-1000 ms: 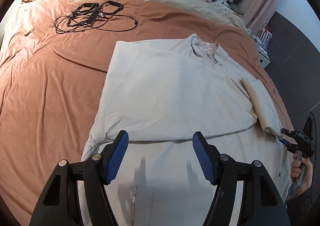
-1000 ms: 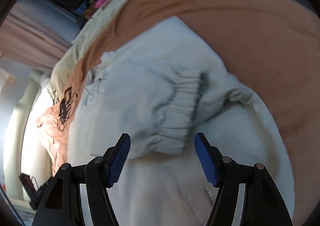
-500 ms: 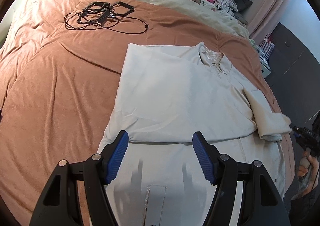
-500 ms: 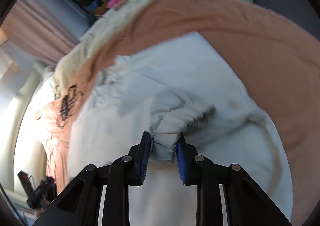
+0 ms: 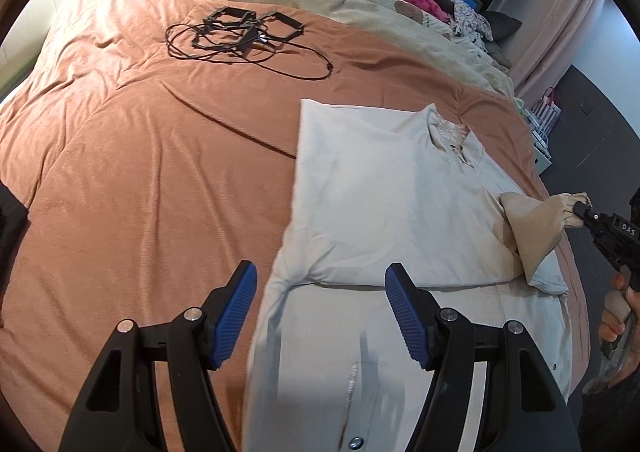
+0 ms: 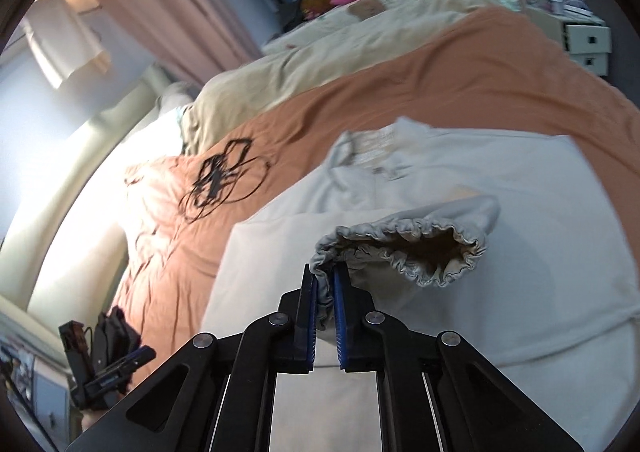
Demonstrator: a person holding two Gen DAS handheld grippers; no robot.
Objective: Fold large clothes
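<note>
Pale jacket [image 5: 384,212] flat on the orange bedspread [image 5: 140,172], left sleeve side already folded in; right gripper [image 6: 326,284] jaws clamped on the elastic cuff [image 6: 404,248], lifted above the jacket's right edge; left gripper [image 5: 320,312] jaws open over its hem; right sleeve and crosswise folds remain.

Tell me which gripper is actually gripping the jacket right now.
The right gripper: its jaws are pinched on the elastic sleeve cuff, lifting it. The left gripper hangs open above the jacket.
</note>
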